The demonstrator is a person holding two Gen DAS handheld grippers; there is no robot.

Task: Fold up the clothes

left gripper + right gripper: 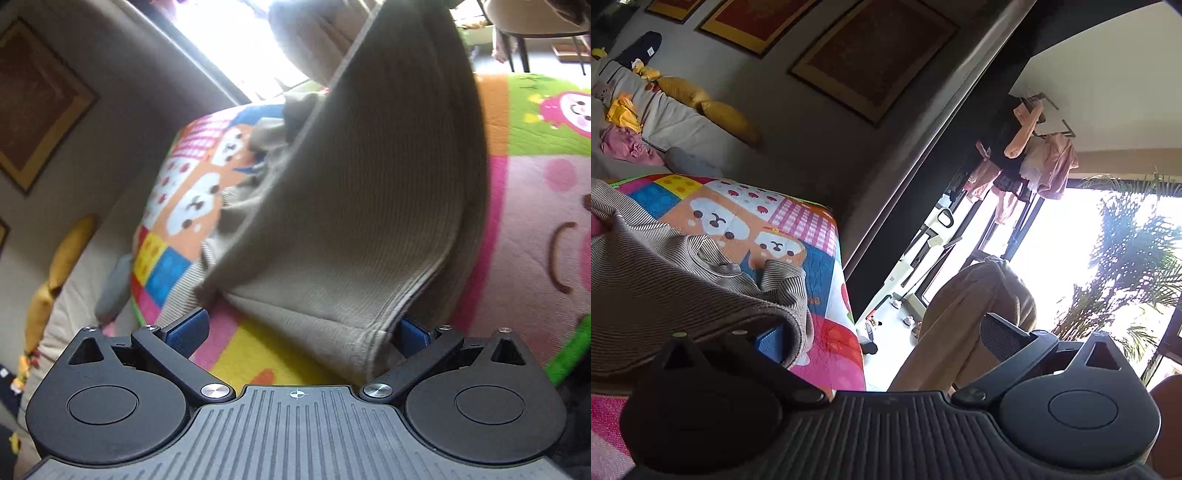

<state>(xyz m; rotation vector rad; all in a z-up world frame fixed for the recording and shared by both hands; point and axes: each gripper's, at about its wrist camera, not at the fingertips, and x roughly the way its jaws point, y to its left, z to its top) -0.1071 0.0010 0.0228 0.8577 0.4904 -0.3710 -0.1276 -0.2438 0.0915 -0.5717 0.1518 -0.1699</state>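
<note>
Left wrist view: left gripper (299, 334) spread wide w/ beige ribbed knit garment (354, 206) hanging between its blue pads (186, 332) toward 12 o'clock over colourful cartoon quilt (535, 206), while right gripper (882, 332) gapes too, garment hem draped at 9 o'clock.

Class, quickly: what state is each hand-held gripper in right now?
Left hand-held gripper: open, sweater hem lying between its jaws, not clamped.
Right hand-held gripper: open, sweater draped over one finger.
</note>
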